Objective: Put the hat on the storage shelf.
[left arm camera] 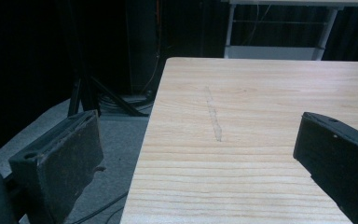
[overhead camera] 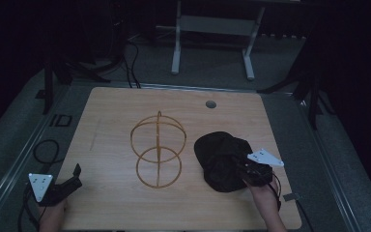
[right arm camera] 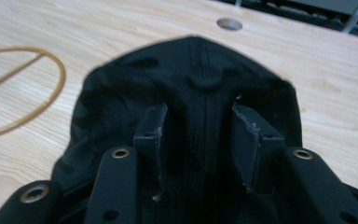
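A black cap (overhead camera: 222, 159) lies crumpled on the wooden table (overhead camera: 116, 111), right of centre. My right gripper (overhead camera: 244, 171) reaches into it from the near side. In the right gripper view the jaws pinch a ridge of the black cap (right arm camera: 196, 79), so my right gripper (right arm camera: 200, 112) is shut on its fabric. A gold wire stand (overhead camera: 158, 145) made of crossed rings stands at mid-table, left of the cap; one ring of the wire stand (right arm camera: 63, 74) appears in the right gripper view. My left gripper (overhead camera: 76, 176) hovers at the table's near left corner, and my left gripper (left arm camera: 198, 121) is open over bare wood with nothing between its jaws.
A round cable hole (overhead camera: 210, 104) sits near the far edge of the table. The table's left edge (left arm camera: 144, 140) drops to grey floor with cables (overhead camera: 46, 150). A white frame (overhead camera: 176, 48) and dark stands are on the floor beyond the table.
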`<state>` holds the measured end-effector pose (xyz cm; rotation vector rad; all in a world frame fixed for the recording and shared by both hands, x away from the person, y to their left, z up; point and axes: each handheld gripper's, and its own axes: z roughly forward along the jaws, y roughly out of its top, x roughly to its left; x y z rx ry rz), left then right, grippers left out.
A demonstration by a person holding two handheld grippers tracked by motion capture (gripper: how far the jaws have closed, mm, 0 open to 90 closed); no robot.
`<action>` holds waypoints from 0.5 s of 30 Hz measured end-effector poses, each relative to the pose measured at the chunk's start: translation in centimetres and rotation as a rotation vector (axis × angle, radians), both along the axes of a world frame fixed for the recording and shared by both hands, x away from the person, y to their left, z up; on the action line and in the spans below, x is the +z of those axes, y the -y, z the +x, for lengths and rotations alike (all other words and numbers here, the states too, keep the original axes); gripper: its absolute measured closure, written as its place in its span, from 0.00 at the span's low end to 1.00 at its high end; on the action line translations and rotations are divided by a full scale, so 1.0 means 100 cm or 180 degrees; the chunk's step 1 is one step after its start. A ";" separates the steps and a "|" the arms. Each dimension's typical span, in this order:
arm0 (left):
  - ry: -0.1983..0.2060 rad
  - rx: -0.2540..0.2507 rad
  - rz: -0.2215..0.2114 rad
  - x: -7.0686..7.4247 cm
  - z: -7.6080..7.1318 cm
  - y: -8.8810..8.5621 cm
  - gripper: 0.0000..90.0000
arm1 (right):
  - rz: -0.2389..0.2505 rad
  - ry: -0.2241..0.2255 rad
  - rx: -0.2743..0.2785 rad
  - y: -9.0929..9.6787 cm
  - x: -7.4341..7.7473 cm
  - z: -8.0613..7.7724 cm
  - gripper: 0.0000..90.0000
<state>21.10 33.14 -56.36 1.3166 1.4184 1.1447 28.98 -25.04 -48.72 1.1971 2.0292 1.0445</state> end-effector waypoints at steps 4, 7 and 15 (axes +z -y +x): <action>-0.0001 -0.0003 -0.0002 0.000 0.000 0.000 0.02 | -0.0038 -0.0064 -0.0008 0.000 -0.007 0.003 0.80; -0.0004 -0.0002 0.0005 0.000 0.000 0.000 0.02 | -0.0057 -0.0092 0.0002 -0.001 -0.012 0.005 0.90; -0.0004 -0.0003 0.0004 0.000 0.000 0.000 0.02 | 0.0010 -0.0060 -0.0038 0.001 -0.009 0.006 0.96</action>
